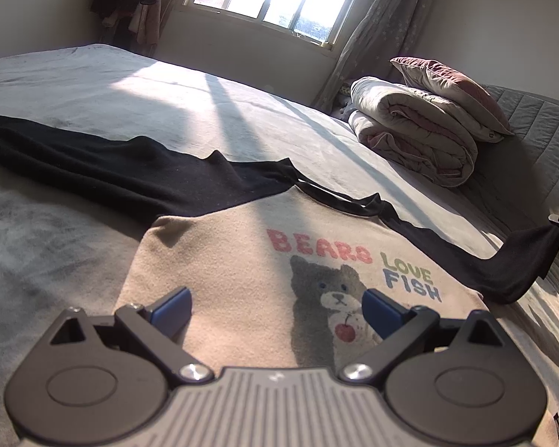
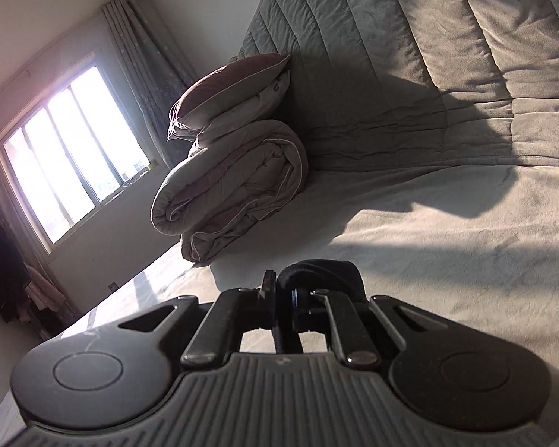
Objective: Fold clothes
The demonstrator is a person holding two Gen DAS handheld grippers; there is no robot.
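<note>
Right gripper (image 2: 285, 294) is pinching the black sleeve (image 1: 521, 260) beside the bear print (image 1: 335, 298); thin bite, risking slipping out. Left gripper (image 1: 277, 309) is hovering wide open, empty.

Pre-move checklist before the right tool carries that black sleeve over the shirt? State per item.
1. Right tool clamped on the black sleeve: ok, dark cloth bunched between its closed fingers.
2. Sleeve end lifted off the bed: ok in the left wrist view.
3. Left tool clear of cloth: ok, open above the shirt body, gripping nothing.
4. Shirt body lying flat: ok, print visible.
5. Other sleeve spread out: ok.
6. Folded duvet away from the fold path: cannot tell.
</note>
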